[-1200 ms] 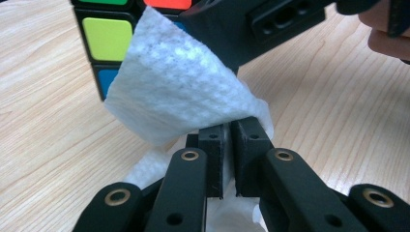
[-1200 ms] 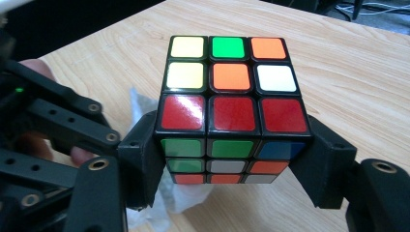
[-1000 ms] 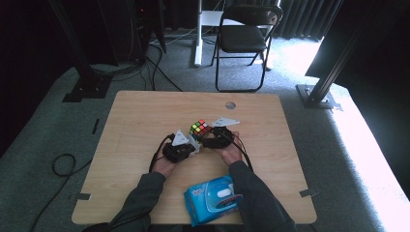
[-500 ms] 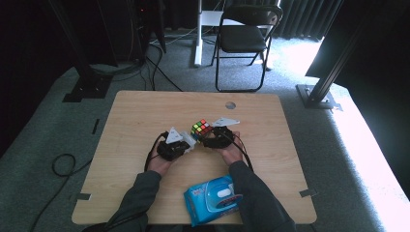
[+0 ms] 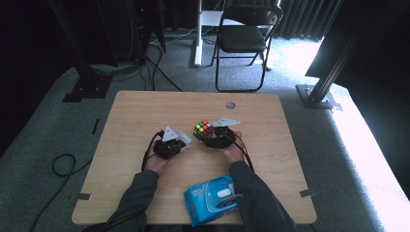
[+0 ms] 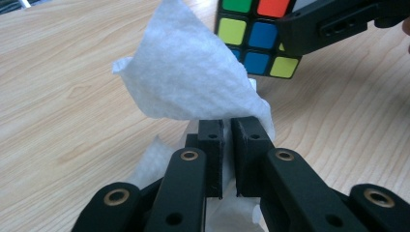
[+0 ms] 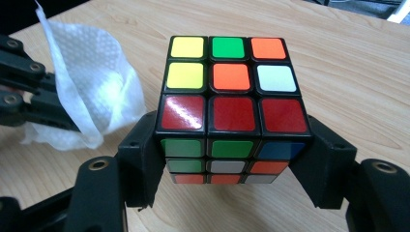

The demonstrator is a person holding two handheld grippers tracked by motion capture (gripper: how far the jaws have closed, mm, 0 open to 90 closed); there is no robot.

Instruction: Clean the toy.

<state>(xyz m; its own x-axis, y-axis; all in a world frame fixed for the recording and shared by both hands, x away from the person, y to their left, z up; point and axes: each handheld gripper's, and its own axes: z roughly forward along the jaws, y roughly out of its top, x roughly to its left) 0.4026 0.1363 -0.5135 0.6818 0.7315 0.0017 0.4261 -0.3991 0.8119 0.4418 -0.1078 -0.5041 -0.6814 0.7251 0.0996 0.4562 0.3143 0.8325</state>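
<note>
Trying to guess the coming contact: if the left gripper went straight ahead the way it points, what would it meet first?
Probably the Rubik's cube clamped in the right gripper. The left gripper, shut on a white wipe, points toward the cube's near face, so the wipe would likely touch first. The gap between them is hard to judge.

The gripper (image 6: 227, 128) pinches a white wipe (image 6: 193, 72) beside the puzzle cube (image 6: 254, 41).

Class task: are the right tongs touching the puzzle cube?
Touching. The right gripper view shows the right tongs with both jaws pressed against opposite sides of the puzzle cube.
</note>
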